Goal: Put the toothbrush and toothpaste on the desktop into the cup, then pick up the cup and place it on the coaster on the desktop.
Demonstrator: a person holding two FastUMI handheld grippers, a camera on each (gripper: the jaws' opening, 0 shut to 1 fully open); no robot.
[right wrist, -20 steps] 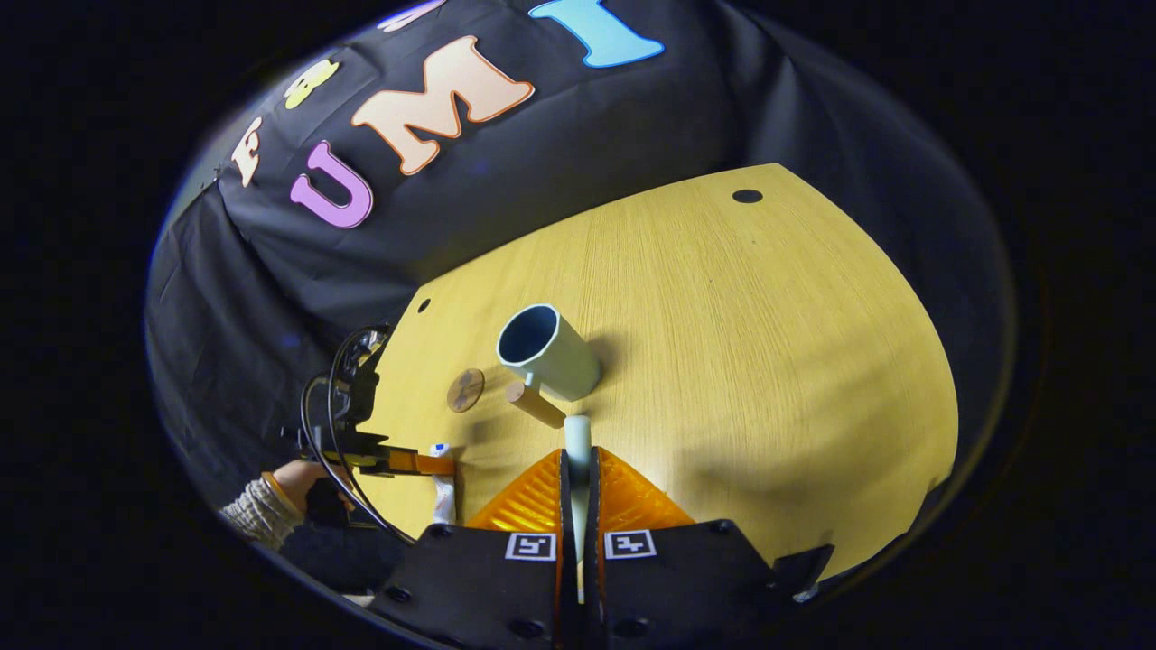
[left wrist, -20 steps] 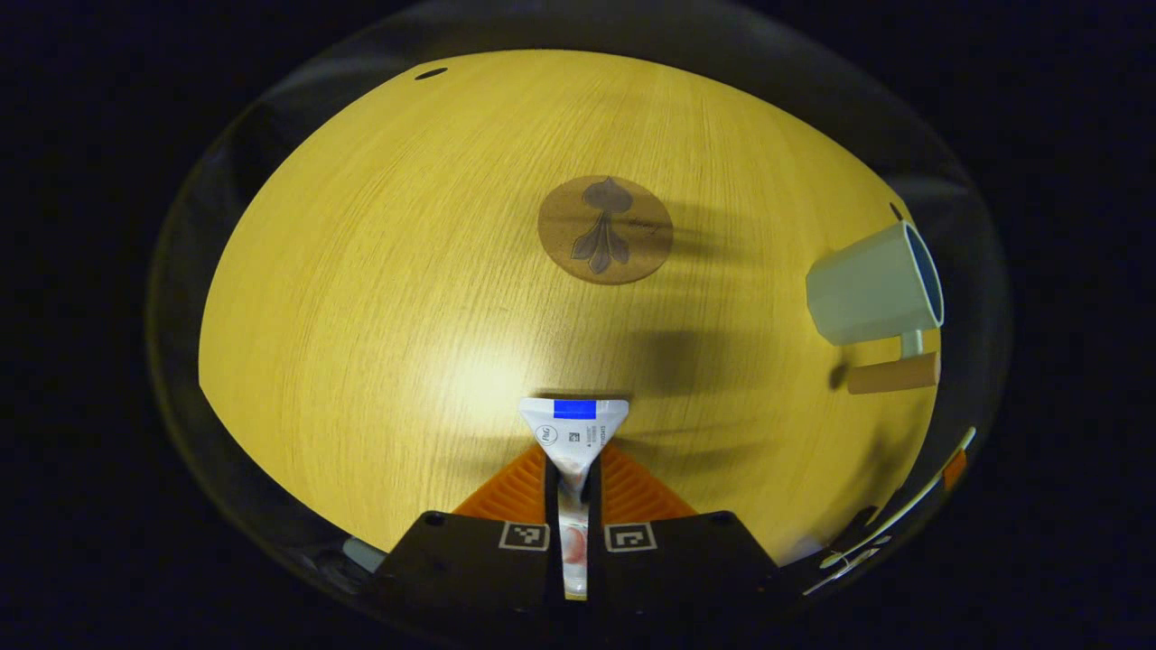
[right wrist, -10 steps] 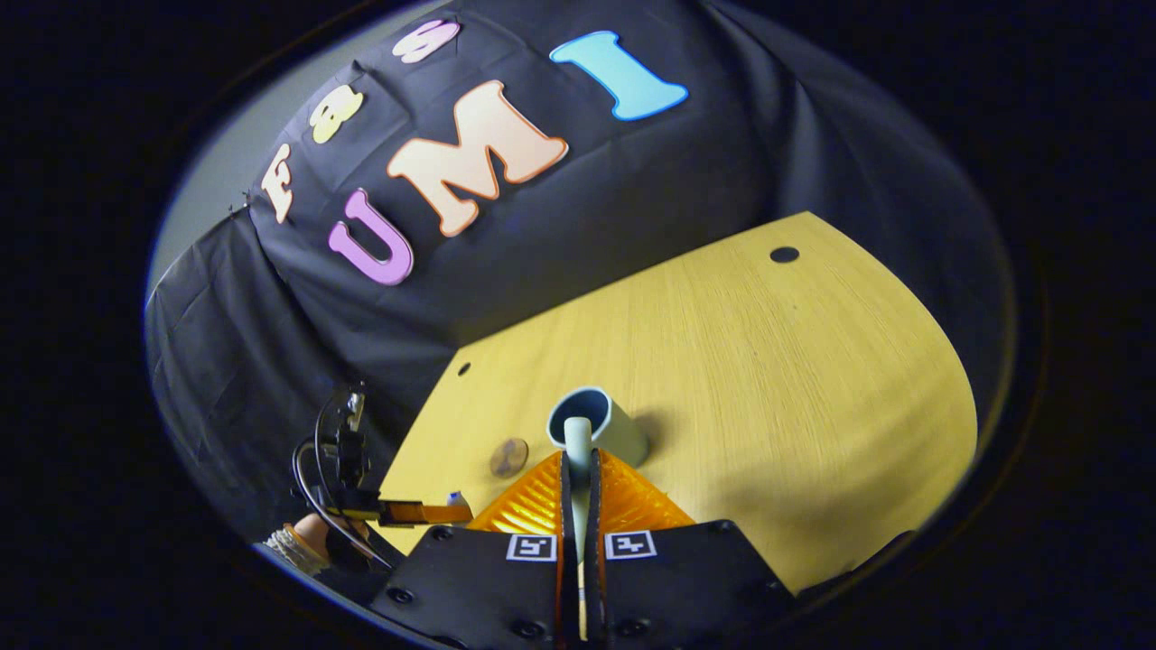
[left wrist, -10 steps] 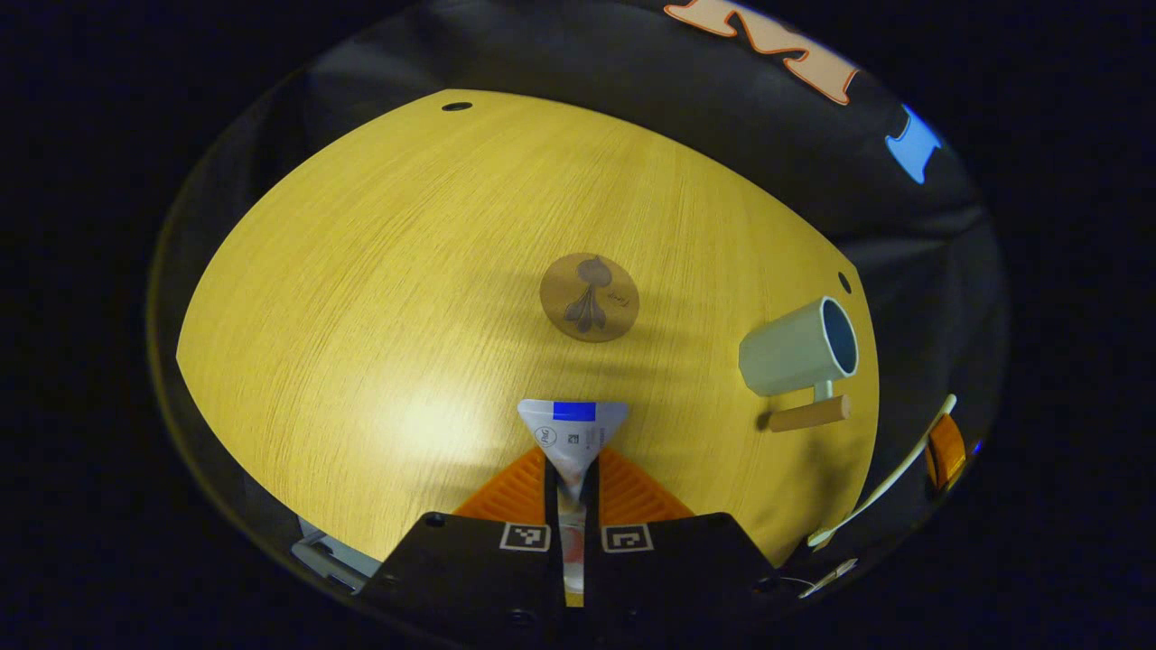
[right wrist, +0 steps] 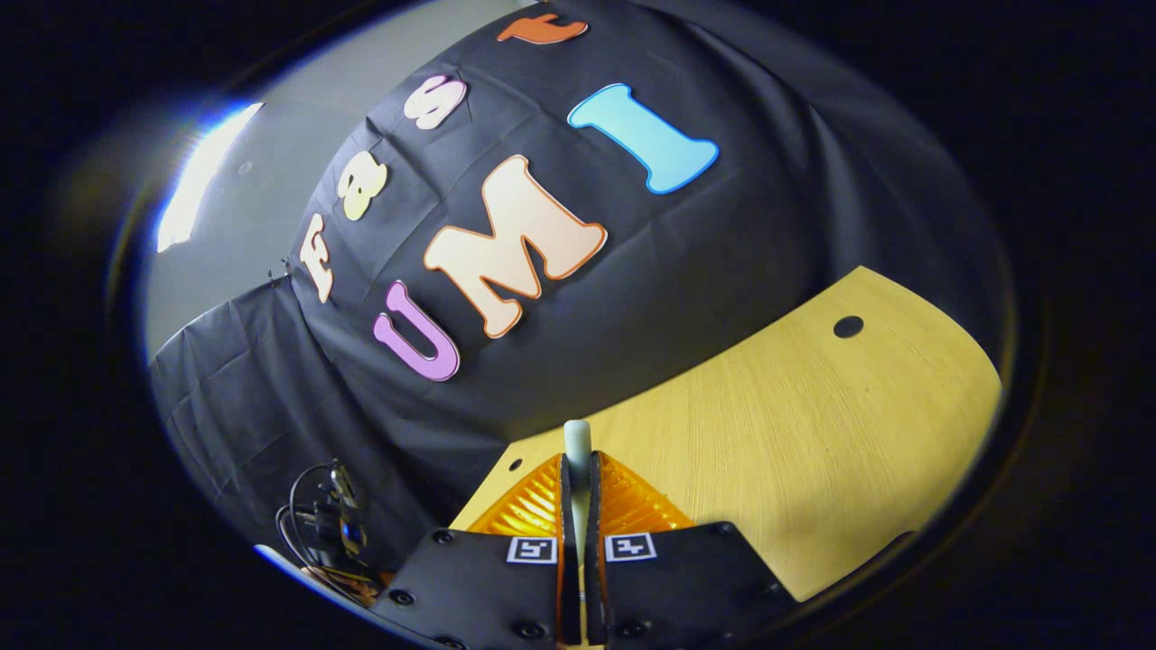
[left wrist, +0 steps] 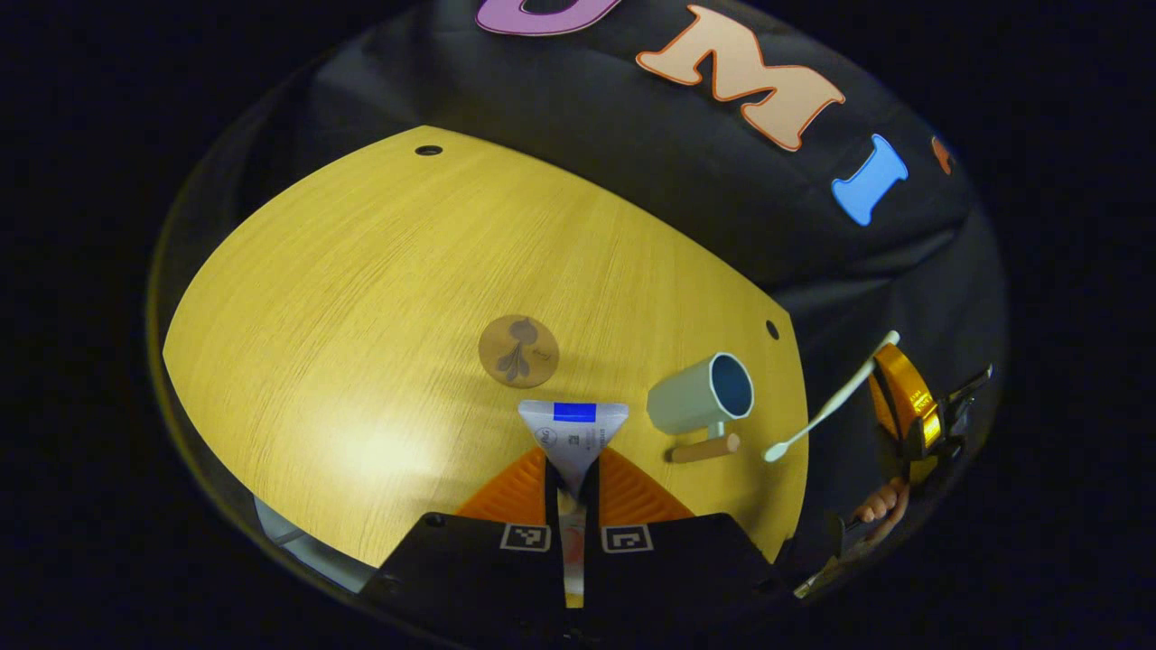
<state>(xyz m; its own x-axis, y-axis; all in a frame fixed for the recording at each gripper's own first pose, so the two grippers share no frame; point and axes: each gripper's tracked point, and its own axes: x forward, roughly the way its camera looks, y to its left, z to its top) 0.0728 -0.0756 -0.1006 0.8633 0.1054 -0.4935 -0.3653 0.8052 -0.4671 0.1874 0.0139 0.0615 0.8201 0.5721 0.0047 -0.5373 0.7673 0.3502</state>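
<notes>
My left gripper (left wrist: 573, 459) is shut on a white toothpaste tube (left wrist: 573, 424), whose flat crimped end sticks out ahead, above the wooden desktop (left wrist: 361, 298). A round brown coaster (left wrist: 518, 351) lies just beyond the tube. To its right stands a pale green cup (left wrist: 695, 397) with a wooden handle (left wrist: 704, 448). Farther right, the right gripper (left wrist: 890, 375) holds a white toothbrush (left wrist: 826, 411) slanting down toward the cup's side. In the right gripper view, my right gripper (right wrist: 578, 468) is shut on the toothbrush (right wrist: 577, 442), raised and facing the wall.
A hand (left wrist: 878, 506) holds the right gripper beyond the desk's right edge. The desktop (right wrist: 813, 424) has small dark holes (right wrist: 847, 326) near its back corners. The left gripper's cables (right wrist: 325, 524) show at lower left. The black cloth wall stands behind the desk.
Both grippers have lifted and tilted up with their loads. The coaster and cup now look farther off in the left gripper view. The cup has slid below the right gripper view.
</notes>
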